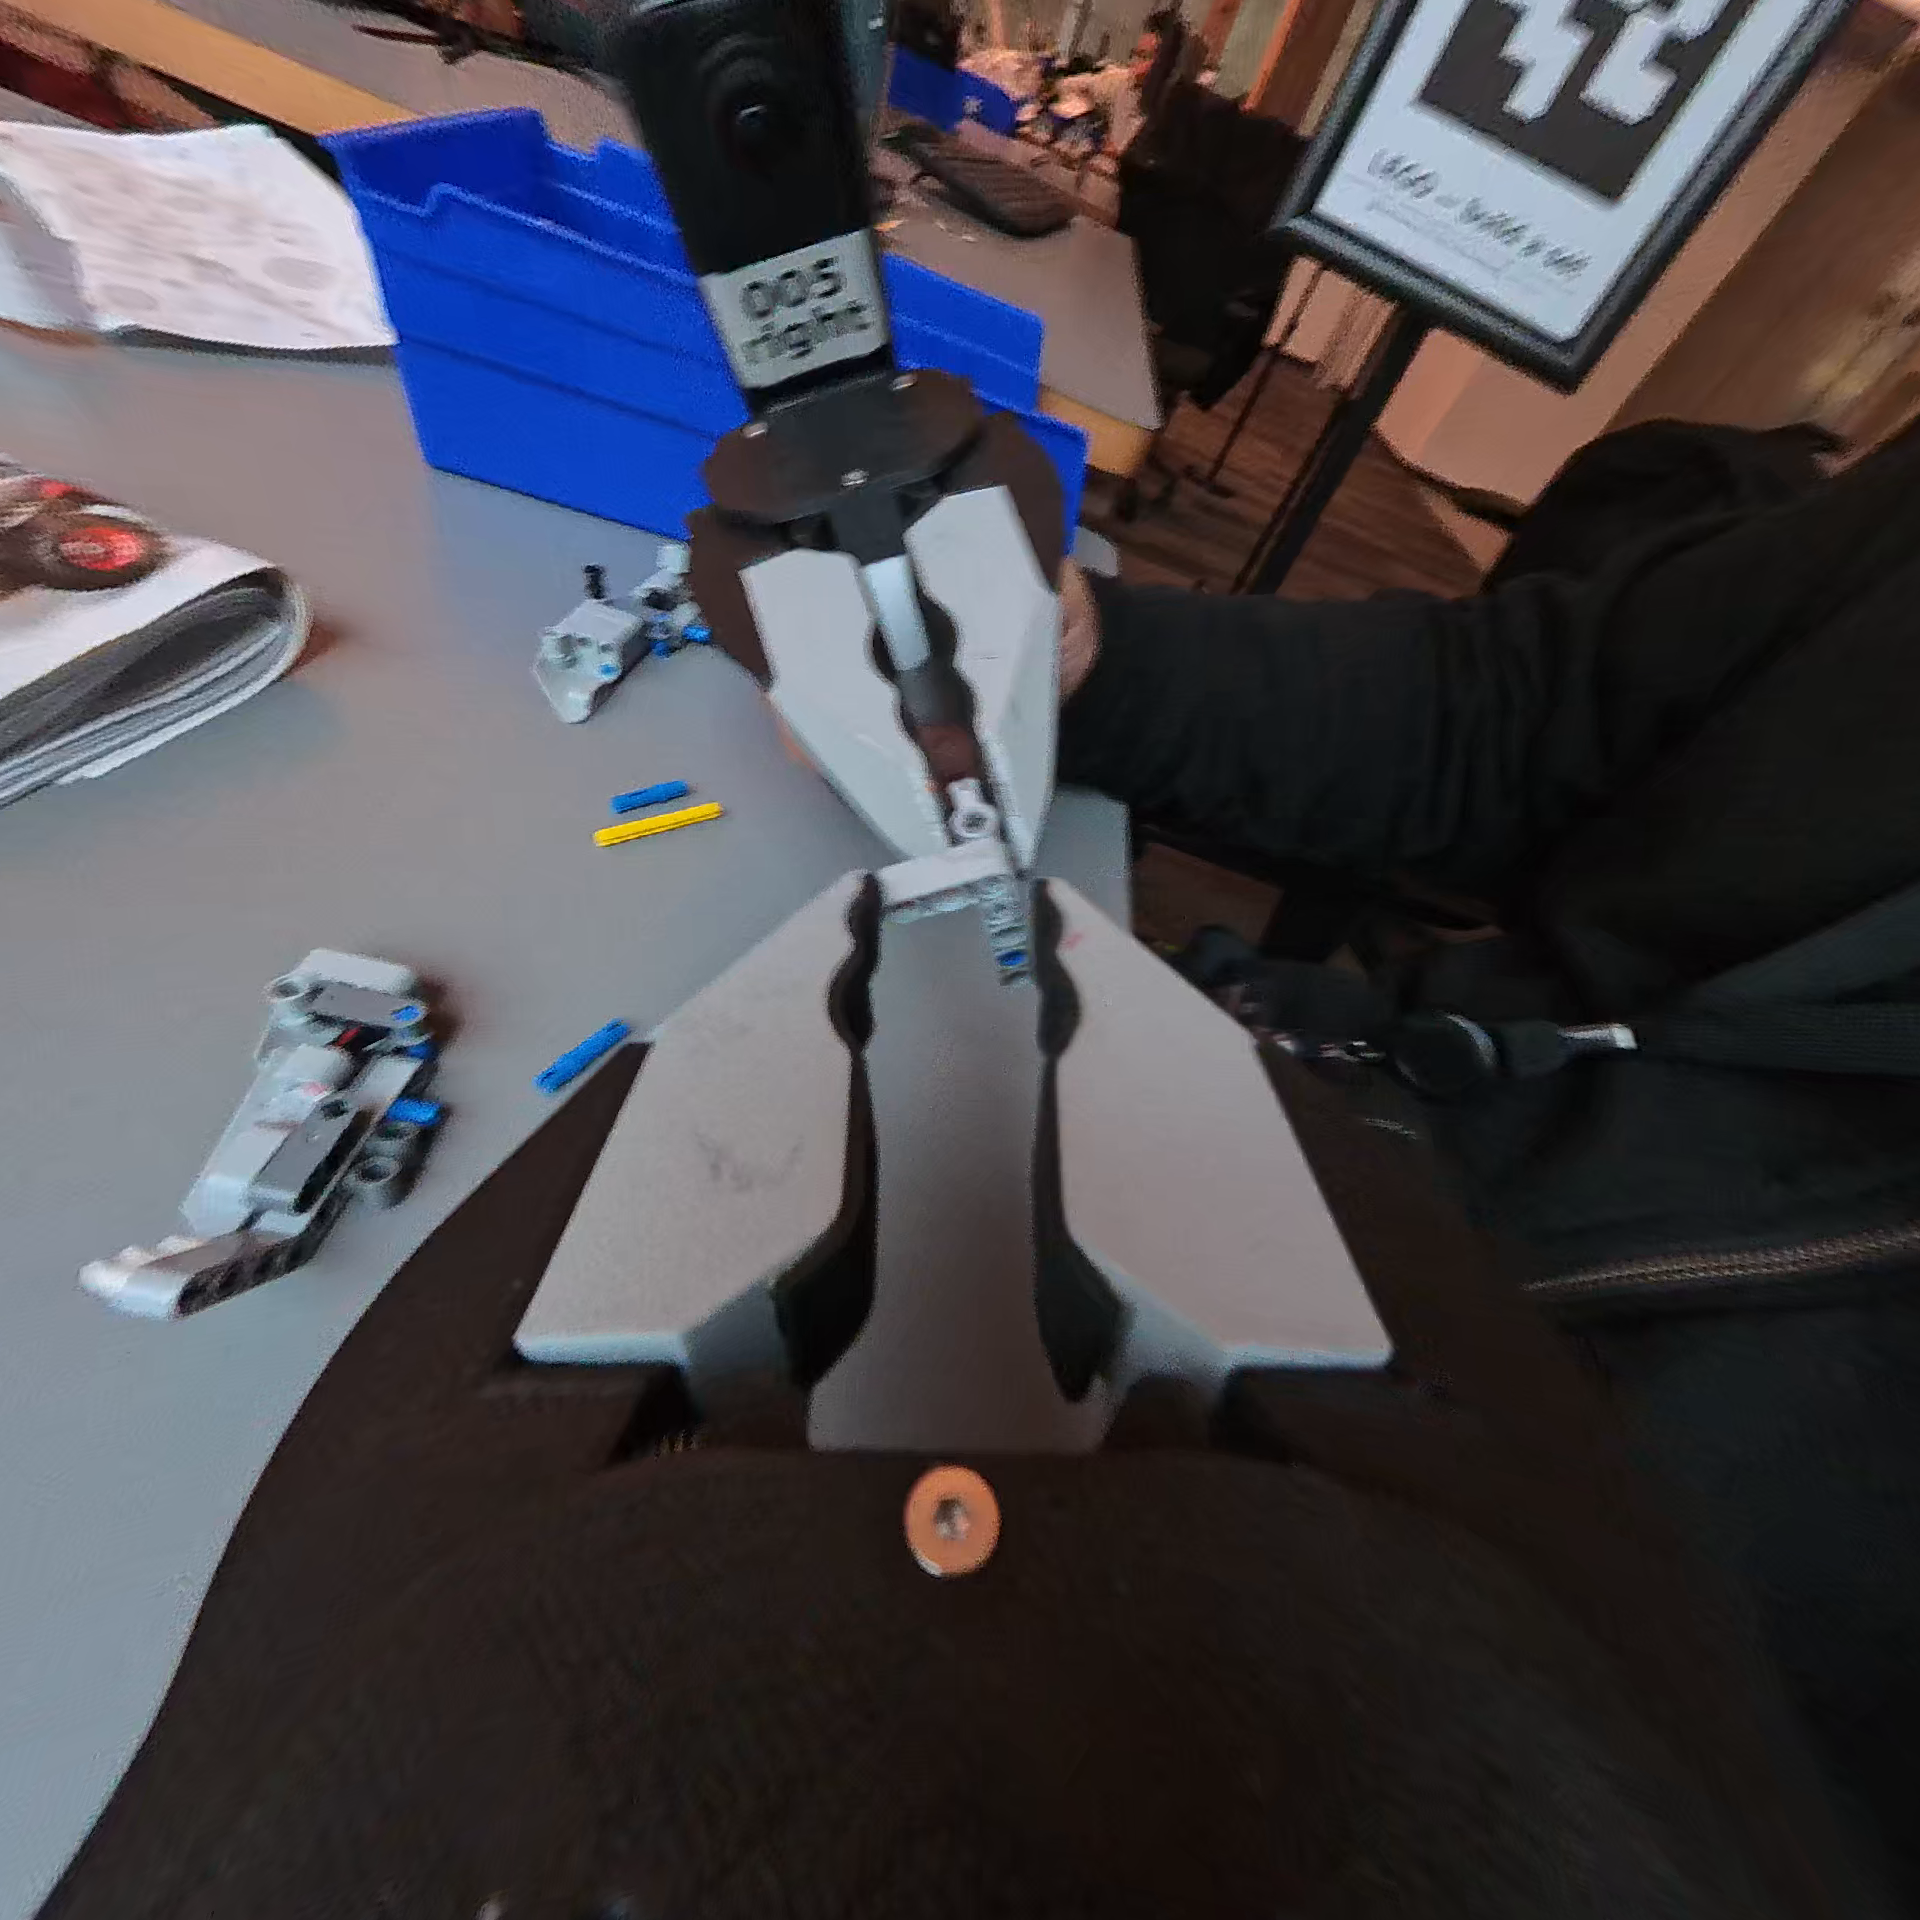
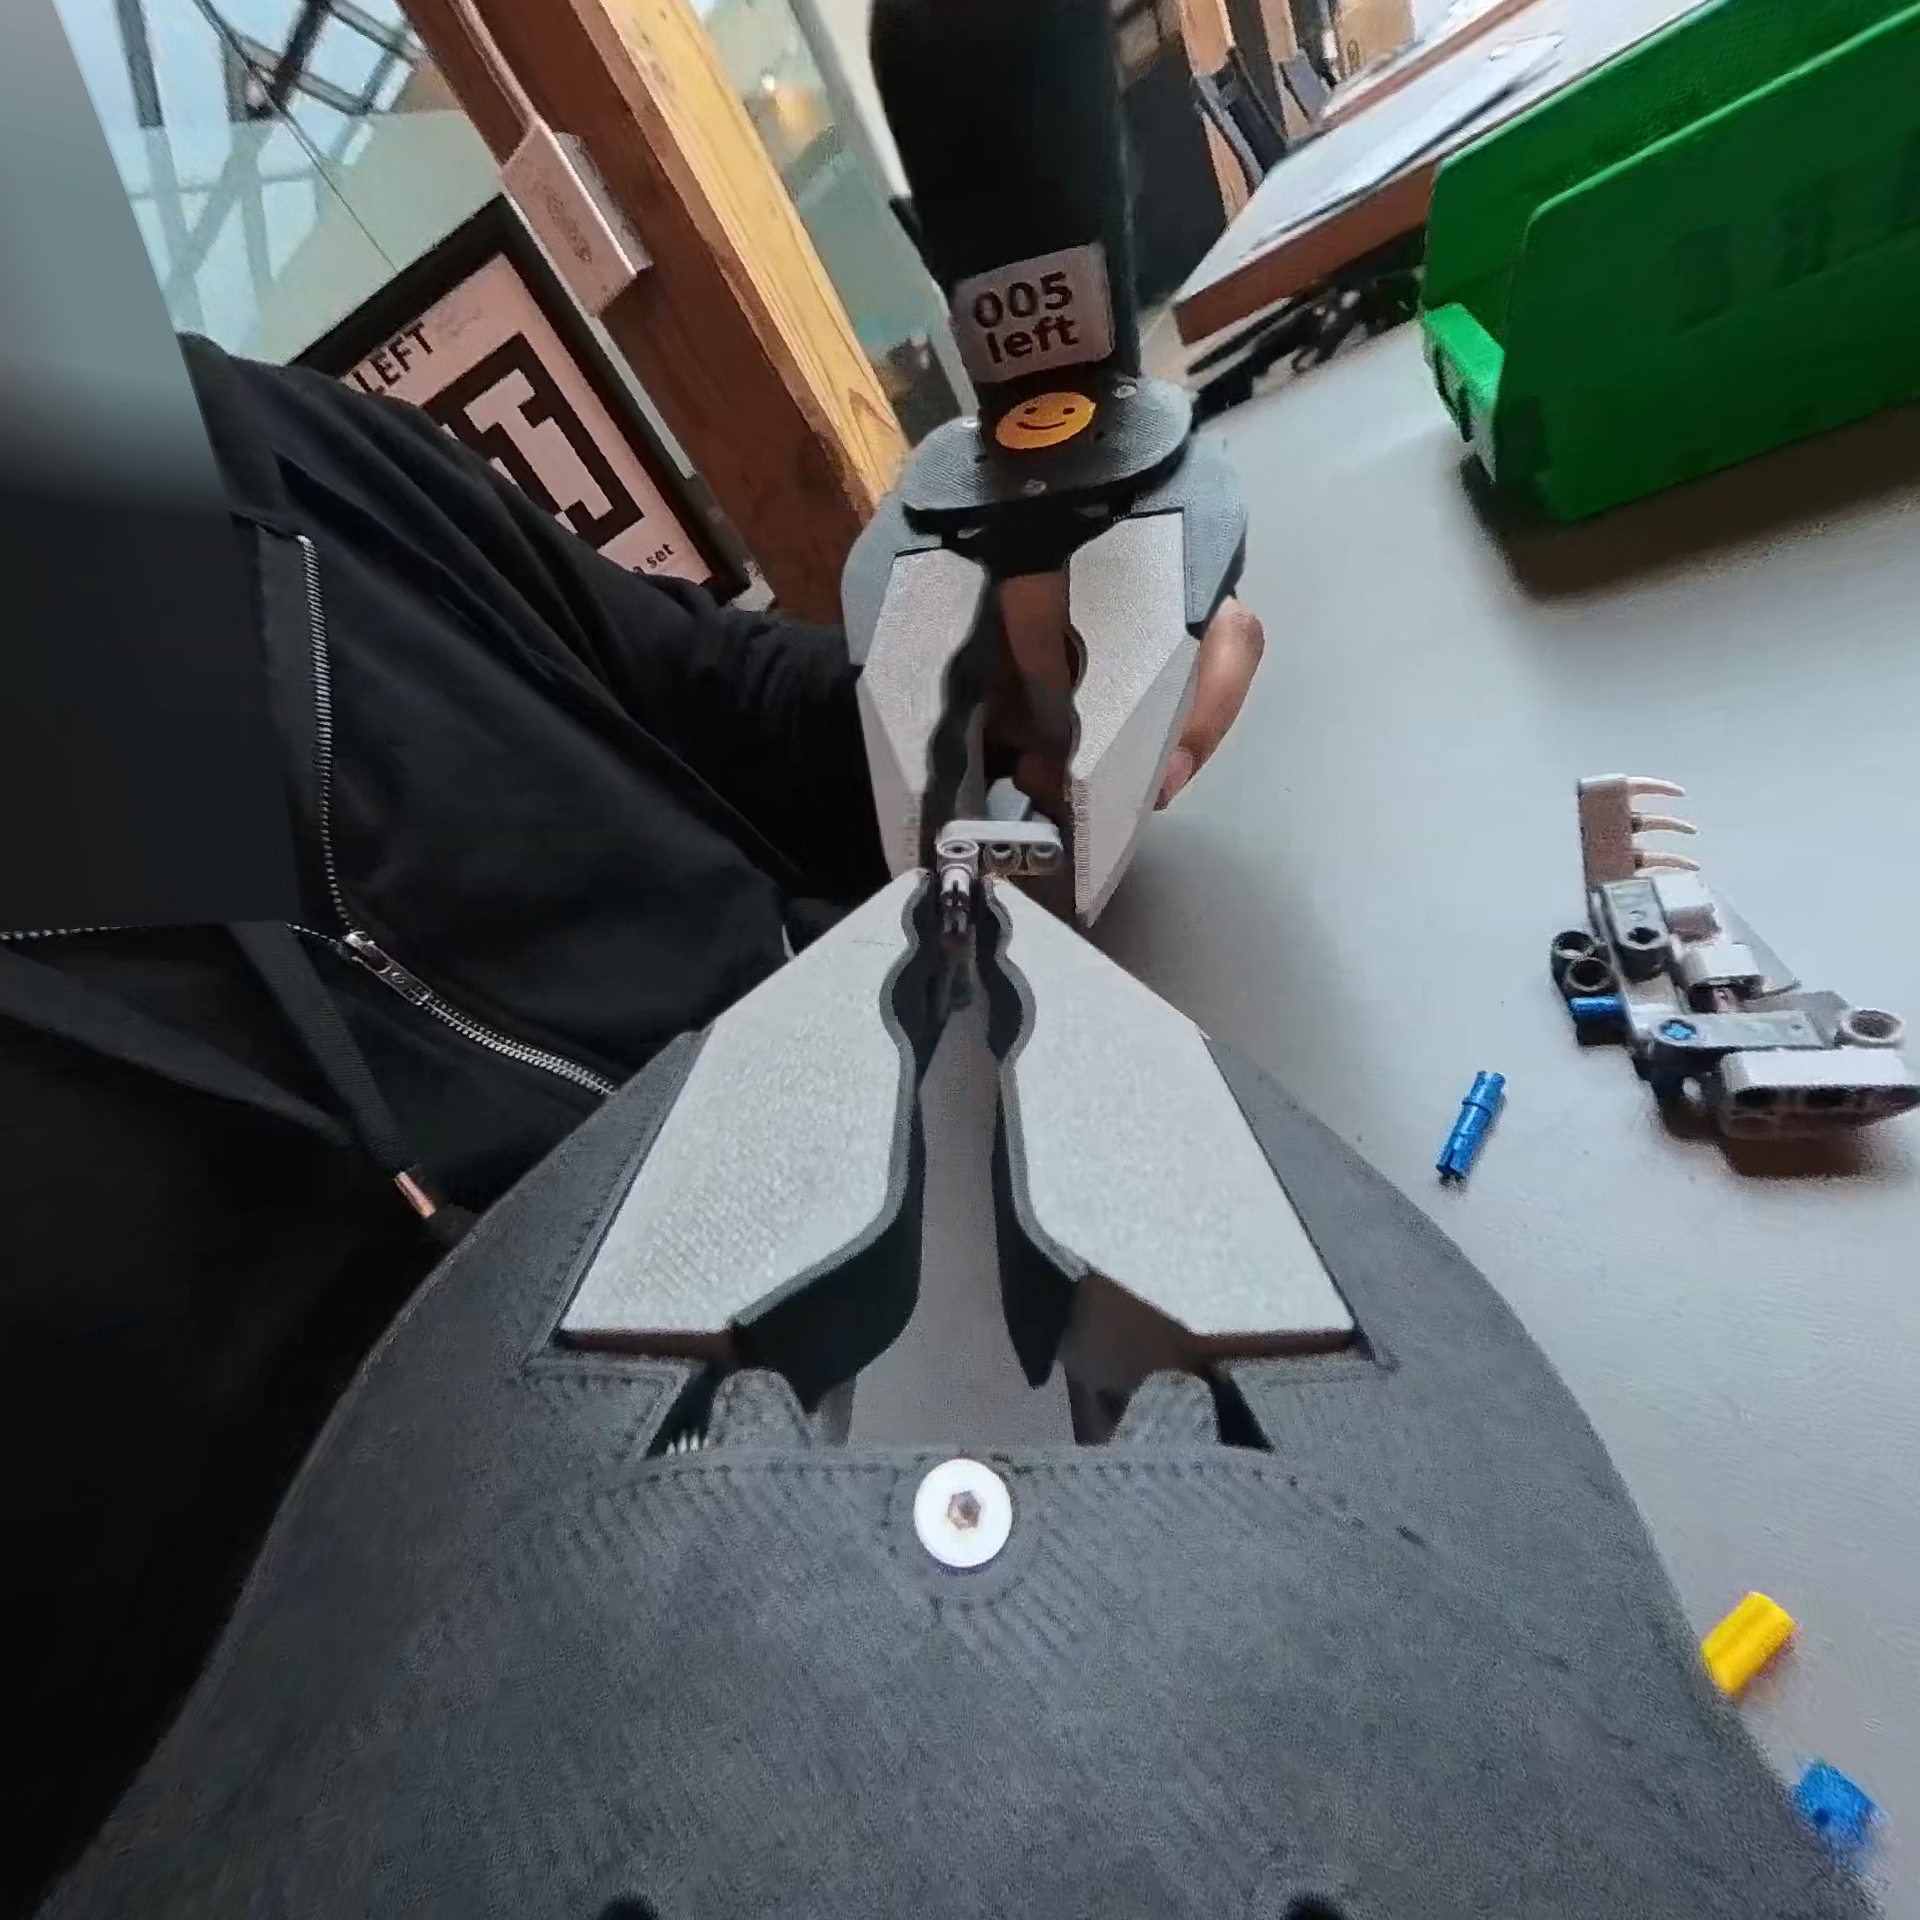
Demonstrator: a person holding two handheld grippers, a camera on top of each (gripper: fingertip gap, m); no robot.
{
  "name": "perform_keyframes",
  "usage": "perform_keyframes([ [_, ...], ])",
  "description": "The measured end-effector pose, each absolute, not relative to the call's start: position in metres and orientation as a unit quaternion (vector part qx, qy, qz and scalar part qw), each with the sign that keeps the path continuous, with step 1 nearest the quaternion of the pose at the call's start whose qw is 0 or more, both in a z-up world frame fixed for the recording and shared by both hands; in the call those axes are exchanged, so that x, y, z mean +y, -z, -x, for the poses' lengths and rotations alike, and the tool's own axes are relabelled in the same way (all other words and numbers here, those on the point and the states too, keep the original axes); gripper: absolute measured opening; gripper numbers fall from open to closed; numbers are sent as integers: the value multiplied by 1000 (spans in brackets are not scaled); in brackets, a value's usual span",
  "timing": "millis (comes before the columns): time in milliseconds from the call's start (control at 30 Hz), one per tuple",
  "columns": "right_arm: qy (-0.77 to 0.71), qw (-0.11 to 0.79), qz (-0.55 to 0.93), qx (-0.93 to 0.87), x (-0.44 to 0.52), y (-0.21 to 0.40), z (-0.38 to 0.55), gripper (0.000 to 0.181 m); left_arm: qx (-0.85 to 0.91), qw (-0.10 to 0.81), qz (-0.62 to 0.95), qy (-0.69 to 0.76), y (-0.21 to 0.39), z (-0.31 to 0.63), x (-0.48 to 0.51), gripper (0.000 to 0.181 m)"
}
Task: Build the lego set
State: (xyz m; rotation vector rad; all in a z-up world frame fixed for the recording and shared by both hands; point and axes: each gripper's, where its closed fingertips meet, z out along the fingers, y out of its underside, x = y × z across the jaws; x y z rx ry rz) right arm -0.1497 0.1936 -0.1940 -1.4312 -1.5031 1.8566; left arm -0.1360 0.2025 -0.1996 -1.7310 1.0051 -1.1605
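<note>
Grey desk [image 1: 312, 727] below you: your left gripper [image 1: 951, 894] pinches the light, rigid grey beam [image 1: 940, 888] off its edge; your right gripper [image 2: 954, 894], nearly closed, grips 1 small connector [image 2: 953, 883]. Hold ends, it's slippery.

Looks like a shared workshop/lab space. Long grey tabletop [image 1: 312, 727] with stacked blue plastic parts bins [image 1: 540, 312] and green plastic bins [image 2: 1683, 270]. Framed black-and-white fiducial marker sign on a black stand [image 1: 1558, 145], a second framed marker [image 2: 520, 416] beside a wooden post [image 2: 686, 260]. More cluttered tables [image 1: 1039, 260] behind, glass wall [image 2: 291, 156] on one side.
</note>
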Motion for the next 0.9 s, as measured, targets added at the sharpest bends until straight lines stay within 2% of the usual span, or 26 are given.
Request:
perform_keyframes([
  [167, -623, 203, 523, -544, 198, 200, 151, 4, 400, 427, 695, 417, 208, 139, 209, 25],
  [300, -589, 226, 529, -568, 196, 204, 155, 4, 411, 435, 696, 397, 211, 133, 208, 32],
  [367, -592, 233, 533, -558, 202, 202, 153, 4, 408, 449, 697, 382, 212, 135, 212, 28],
  [900, -626, 212, 512, -549, 202, 198, 150, 3, 395, 436, 673, 448, 206, 136, 209, 24],
])
